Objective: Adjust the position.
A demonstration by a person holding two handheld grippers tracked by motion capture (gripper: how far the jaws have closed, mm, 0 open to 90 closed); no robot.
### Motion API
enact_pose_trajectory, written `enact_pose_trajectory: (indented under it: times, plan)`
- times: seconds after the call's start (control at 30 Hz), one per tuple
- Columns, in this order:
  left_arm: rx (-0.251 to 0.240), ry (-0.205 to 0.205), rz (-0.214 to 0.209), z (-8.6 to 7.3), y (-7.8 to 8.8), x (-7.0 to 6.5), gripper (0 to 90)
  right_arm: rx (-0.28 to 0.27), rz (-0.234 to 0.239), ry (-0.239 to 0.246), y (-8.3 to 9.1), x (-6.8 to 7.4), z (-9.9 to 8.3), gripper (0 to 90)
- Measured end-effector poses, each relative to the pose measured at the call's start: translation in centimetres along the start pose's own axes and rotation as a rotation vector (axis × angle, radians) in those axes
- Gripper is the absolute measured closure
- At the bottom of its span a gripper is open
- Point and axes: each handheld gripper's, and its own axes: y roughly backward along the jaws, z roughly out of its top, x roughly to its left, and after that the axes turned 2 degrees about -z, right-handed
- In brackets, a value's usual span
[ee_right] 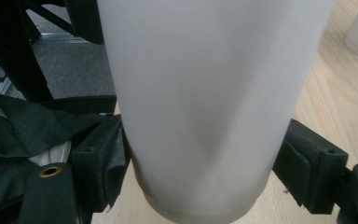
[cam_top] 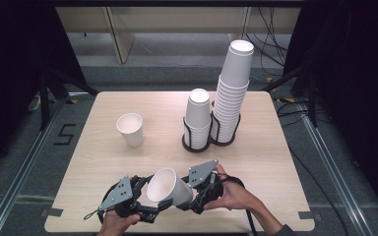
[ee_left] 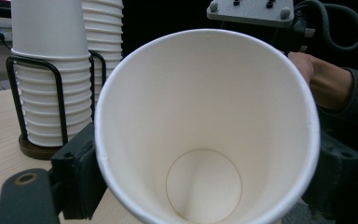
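Here both grippers clamp one tilted paper cup [cam_top: 169, 187]: left gripper [cam_top: 145, 209] pinches near its rim, right gripper [cam_top: 189, 199] squeezes its base end above the table [cam_top: 103, 162].

A white paper cup [cam_top: 169, 187], empty, lies tilted, mouth toward the table's left, near its front edge.

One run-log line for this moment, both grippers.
left gripper: shut on paper cup | right gripper: shut on paper cup | cup tilted above table
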Motion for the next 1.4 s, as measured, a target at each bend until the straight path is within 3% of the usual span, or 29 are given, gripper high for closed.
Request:
enact_pose_trajectory:
  times: [0.07,0.33,0.93,1.07,1.4]
  plan:
    - [-0.019,0.028,0.005,0.0,-0.1,-0.2,13.0,-0.019,0.003,0.0,-0.2,0.1,0.0,25.5]
    - [-0.039,0.014,0.032,0.0,-0.4,-0.5,11.6,-0.085,0.03,-0.044,-0.8,0.1,0.0,25.5]
    - [-0.038,0.012,0.022,0.0,-0.5,-0.5,16.2,-0.124,0.071,-0.084,-2.0,0.4,-0.2,24.7]
    - [-0.04,0.015,0.048,0.1,-0.3,-0.3,16.7,-0.128,0.041,-0.12,-1.8,0.0,-0.5,17.8]
    - [-0.03,0.03,0.14,0.5,0.5,0.6,16.8,-0.112,-0.019,-0.155,-1.0,-0.8,-1.8,15.9]
